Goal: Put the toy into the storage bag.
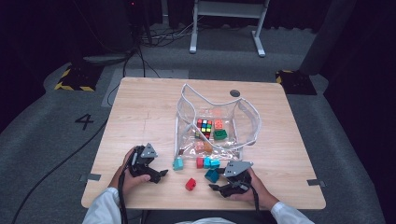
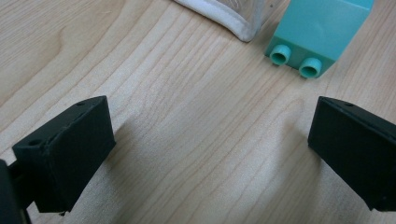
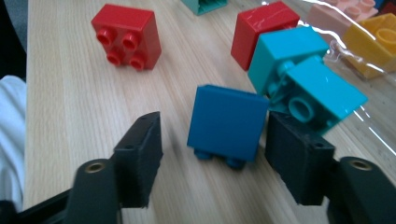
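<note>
A pale wooden table (image 1: pixel 140 116) under dark surroundings. The right gripper (image 3: pixel 212 154) has its jaws part open around a dark blue block (image 3: pixel 227 122), one pad at its side, the other with a gap, nothing gripped yet. Just beyond lie turquoise blocks (image 3: pixel 303 74) and a red block (image 3: pixel 127 35), further off the clear bag (image 1: pixel 187 135). The left gripper (image 2: pixel 210 154) gapes empty, a mint block (image 2: pixel 317 32) ahead. Likely step: closing on the blue block, then lifting towards the bag

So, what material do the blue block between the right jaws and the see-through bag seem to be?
Blue block: probably hard moulded plastic, smooth and matte, with round studs. Bag: apparently soft clear plastic film, glossy with glare streaks, edged in white trim.
</note>
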A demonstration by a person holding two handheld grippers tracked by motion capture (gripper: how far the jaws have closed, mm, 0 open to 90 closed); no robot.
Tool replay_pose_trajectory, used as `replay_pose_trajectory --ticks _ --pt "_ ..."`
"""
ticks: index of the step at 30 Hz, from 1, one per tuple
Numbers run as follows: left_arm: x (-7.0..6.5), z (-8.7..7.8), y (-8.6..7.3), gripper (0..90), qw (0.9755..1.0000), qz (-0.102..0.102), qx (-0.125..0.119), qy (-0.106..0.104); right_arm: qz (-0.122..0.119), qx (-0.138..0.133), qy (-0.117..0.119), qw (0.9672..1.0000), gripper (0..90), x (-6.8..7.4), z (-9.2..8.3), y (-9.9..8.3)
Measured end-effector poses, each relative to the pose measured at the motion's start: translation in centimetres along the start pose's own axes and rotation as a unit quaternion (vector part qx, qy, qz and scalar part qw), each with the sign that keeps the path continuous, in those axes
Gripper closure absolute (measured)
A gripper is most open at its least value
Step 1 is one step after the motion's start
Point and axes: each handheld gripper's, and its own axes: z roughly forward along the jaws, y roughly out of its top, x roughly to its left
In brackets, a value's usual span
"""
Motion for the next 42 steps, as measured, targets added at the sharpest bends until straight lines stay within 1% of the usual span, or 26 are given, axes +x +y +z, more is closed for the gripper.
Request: replay_pose_trajectory --ticks 1,2,3,4,5,6,9,10,12,13,14,18,19,20,21,22,23,24,25,28,29,31,36,37,39,42 --pt "0.0 0.0 0.0 0.4 1.0000 0.000 0.001 0.000 0.004 0.000 -0.002 1.0000 40.7 0.1 0.2 0.2" --pt "0.0 0.0 0.0 0.4 1.0000 0.000 0.000 0.000 0.008 -0.005 -0.004 0.9999 45.3 0.1 0.4 0.4" --pt "0.0 0.0 0.0 0.4 1.0000 0.000 0.000 0.000 0.008 -0.005 -0.004 0.9999 45.3 0.1 0.4 0.4" --pt "0.0 0.0 0.0 0.4 1.0000 0.000 0.001 -0.001 -0.008 -0.012 -0.004 0.9999 48.7 -0.1 0.5 0.4" --pt "0.0 0.0 0.0 0.4 1.0000 0.001 0.001 0.000 -0.008 -0.012 -0.005 0.9999 51.6 -0.1 0.5 0.4" --pt "0.0 0.0 0.0 0.4 1.0000 0.000 0.001 0.000 0.005 -0.013 -0.007 0.9999 55.3 0.0 0.5 0.4" --pt "0.0 0.0 0.0 0.4 1.0000 0.000 0.001 0.000 -0.001 -0.014 -0.011 0.9998 58.4 -0.1 0.4 0.4" --pt "0.0 0.0 0.0 0.4 1.0000 0.001 0.001 0.000 0.000 -0.014 -0.012 0.9998 58.9 -0.1 0.4 0.3" --pt "0.0 0.0 0.0 0.4 1.0000 0.001 0.001 0.000 0.012 -0.009 -0.012 0.9998 59.1 0.1 0.2 0.2" --pt "0.0 0.0 0.0 0.4 1.0000 0.001 0.001 0.000 0.008 -0.006 -0.014 0.9999 59.2 0.0 0.1 0.2" --pt "0.0 0.0 0.0 0.4 1.0000 0.000 0.001 0.001 0.003 -0.008 -0.010 0.9999 59.2 -0.1 -0.2 -0.1" --pt "0.0 0.0 0.0 0.4 1.0000 0.001 0.001 0.000 0.008 -0.005 -0.007 0.9999 59.2 0.0 -0.8 -0.6" --pt "0.0 0.0 0.0 0.4 1.0000 0.000 0.001 0.000 0.003 -0.004 -0.006 1.0000 59.2 0.0 -1.0 -0.7" --pt "0.0 0.0 0.0 0.4 1.0000 0.001 0.001 0.000 -0.019 -0.015 -0.001 0.9997 59.2 -0.2 -1.1 -0.9" --pt "0.0 0.0 0.0 0.4 1.0000 0.001 0.001 0.001 -0.020 -0.015 0.000 0.9997 59.2 -0.2 -1.5 -1.3" --pt "0.0 0.0 0.0 0.4 1.0000 -0.001 0.000 0.001 -0.020 -0.015 0.000 0.9997 59.2 -0.2 -1.5 -1.3" --pt "0.0 0.0 0.0 0.4 1.0000 -0.001 0.000 0.000 -0.014 -0.013 -0.003 0.9998 59.2 -0.2 -1.8 -1.5" --pt "0.0 0.0 0.0 0.4 1.0000 0.000 0.001 0.001 -0.020 -0.010 -0.005 0.9997 59.2 -0.4 -2.1 -1.7" --pt "0.0 0.0 0.0 0.4 1.0000 -0.001 0.000 0.000 -0.016 -0.006 -0.009 0.9998 59.2 -0.4 -2.4 -1.9" --pt "0.0 0.0 0.0 0.4 1.0000 0.000 0.001 0.001 -0.006 -0.009 -0.012 0.9999 59.3 -1.0 -3.7 -2.1" --pt "0.0 0.0 0.0 0.4 1.0000 0.000 0.001 0.000 -0.005 -0.012 -0.015 0.9998 59.3 -1.2 -4.2 -2.2" --pt "0.0 0.0 0.0 0.4 1.0000 0.000 0.001 0.001 0.007 -0.017 -0.018 0.9997 59.3 -1.6 -5.1 -2.6" --pt "0.0 0.0 0.0 0.4 1.0000 0.000 0.001 0.001 0.013 -0.019 -0.050 0.9985 59.2 -2.8 -7.1 -3.7" --pt "0.0 0.0 0.0 0.4 1.0000 -0.001 0.001 0.000 0.020 -0.022 -0.051 0.9982 59.3 -3.1 -7.5 -3.9" --pt "0.0 0.0 0.0 0.4 1.0000 -0.001 0.000 0.001 0.022 -0.025 -0.065 0.9973 59.3 -3.8 -8.4 -4.2" --pt "0.0 0.0 0.0 0.4 1.0000 -0.001 0.001 0.000 0.036 -0.038 -0.078 0.9955 59.3 -4.9 -9.7 -4.5"
